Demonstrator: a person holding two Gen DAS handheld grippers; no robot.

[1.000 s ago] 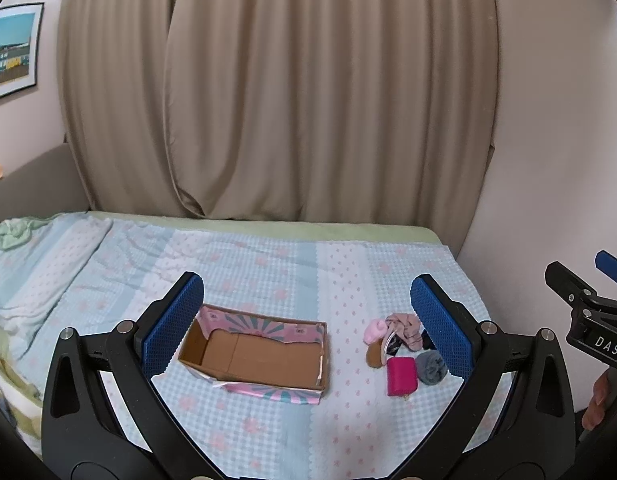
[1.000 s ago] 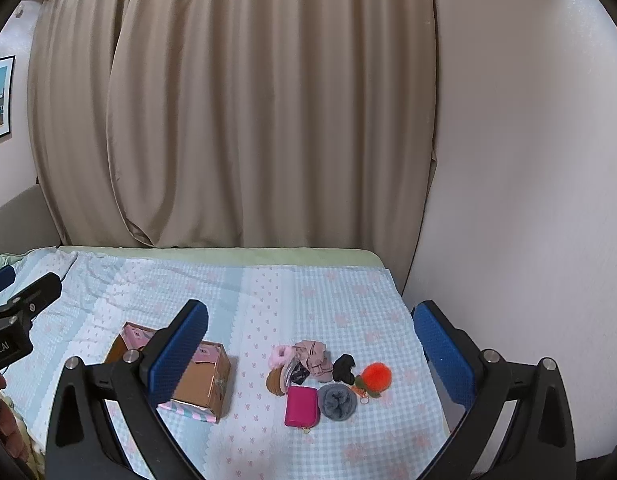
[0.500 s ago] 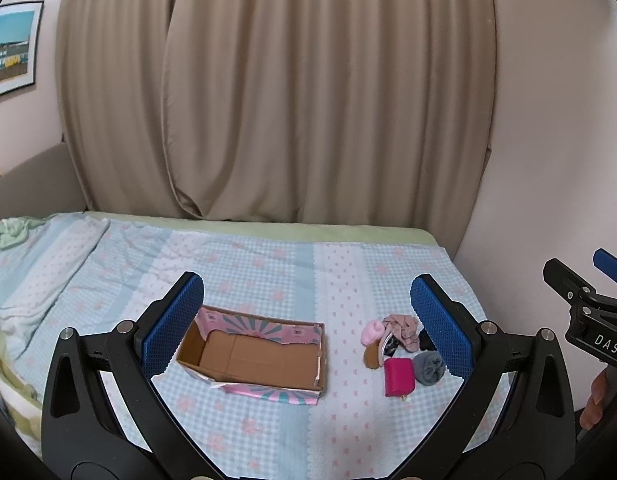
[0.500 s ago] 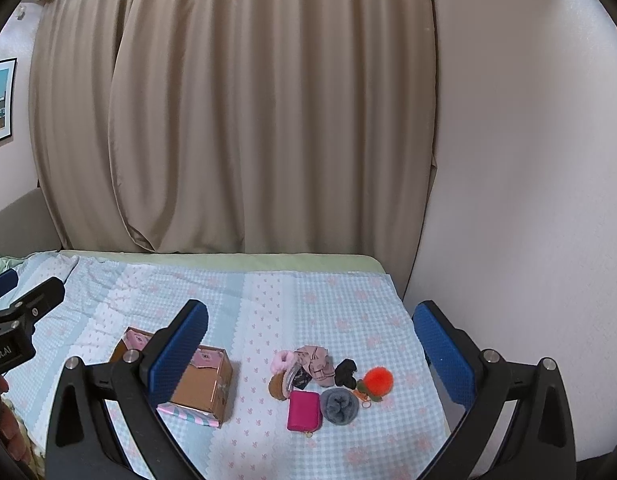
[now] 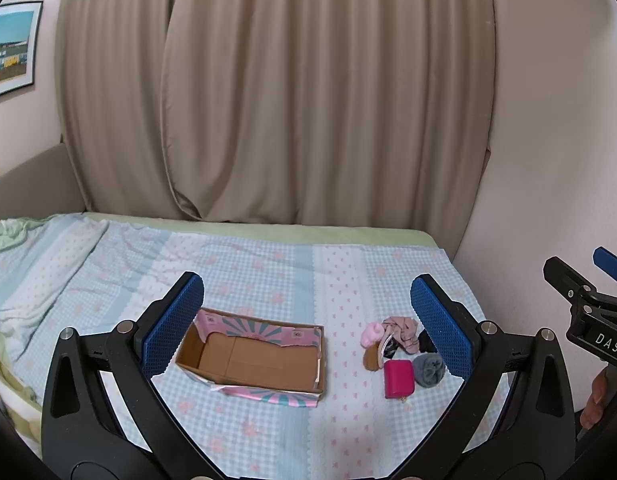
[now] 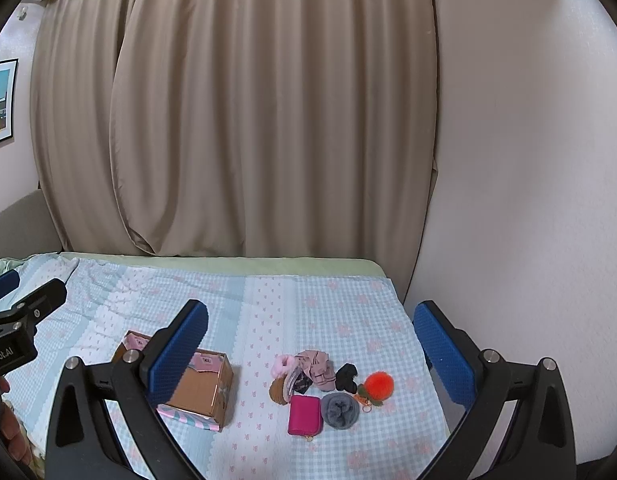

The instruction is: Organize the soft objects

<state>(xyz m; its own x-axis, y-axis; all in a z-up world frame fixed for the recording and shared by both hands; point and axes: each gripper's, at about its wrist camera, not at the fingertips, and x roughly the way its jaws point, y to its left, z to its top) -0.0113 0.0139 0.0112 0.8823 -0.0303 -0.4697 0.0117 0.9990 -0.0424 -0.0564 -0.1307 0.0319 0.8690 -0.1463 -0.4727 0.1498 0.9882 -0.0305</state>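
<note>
Your soft objects sit in a small cluster on the bed (image 6: 348, 304), toward its right side near the wall (image 6: 528, 200). At the front lies a magenta pouch (image 6: 305, 415), and just beside it on the right a grey rolled sock (image 6: 339, 409). Behind those two you have a brown round pad (image 6: 279, 391), a pink fluffy piece (image 6: 283, 364) and a dusty-pink cloth bundle (image 6: 318, 368), all touching or overlapping. A black soft item (image 6: 346, 377) lies to the right of the bundle, and an orange pompom (image 6: 379, 386) sits at the cluster's right end.

To the left of the cluster, apart from it, stands the open cardboard box (image 5: 254, 358) with pink and teal patterned sides. Its brown inside shows bare in your left wrist view.

Your left gripper (image 5: 308, 328) hangs above the bed, its blue-padded fingers (image 5: 173, 326) spread wide with nothing between them; the box shows in the gap between them. Your right gripper (image 6: 310, 354) is likewise held above the bed with its fingers (image 6: 444, 354) wide apart and holding nothing, and the cluster lies in the gap between them. Neither gripper touches any item.

The bed carries a light blue checked sheet (image 5: 268, 272) with pink flowers. Beige curtains (image 5: 288, 100) hang behind it, and a framed picture (image 5: 10, 48) is on the wall at left.
</note>
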